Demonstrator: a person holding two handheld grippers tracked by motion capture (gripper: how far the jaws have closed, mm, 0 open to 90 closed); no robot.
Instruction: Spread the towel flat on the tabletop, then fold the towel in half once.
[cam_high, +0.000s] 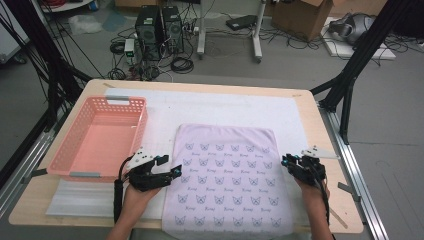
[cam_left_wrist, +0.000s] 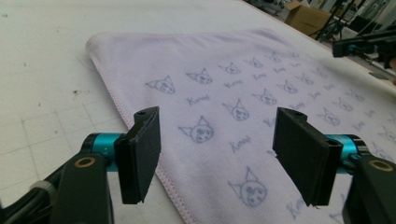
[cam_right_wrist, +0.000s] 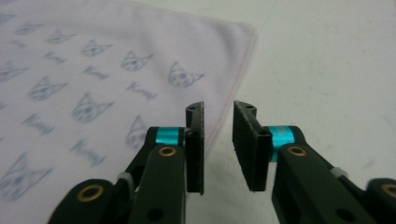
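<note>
Between both empty tools, left (cam_high: 175, 171) wide, right (cam_high: 285, 161) narrowly parted, lies a flat lilac cat-print towel (cam_high: 227, 175).

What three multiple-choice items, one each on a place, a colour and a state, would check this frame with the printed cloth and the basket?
1. Where does the basket stand relative to the cloth?
A. To its left on the table
B. On top of it
C. To its right

2. What colour is the basket?
A. Blue
B. Pink
C. Green

3. How does the left gripper stand?
A. Shut on the cloth's edge
B. Open above the cloth's edge, holding nothing
C. Shut on the basket's rim

Answers:
1 A: the high view shows the basket at the table's left, beside the cloth.
2 B: its walls and floor are pink.
3 B: in the left gripper view the jaws stand wide apart with the cloth lying flat beneath them.
</note>
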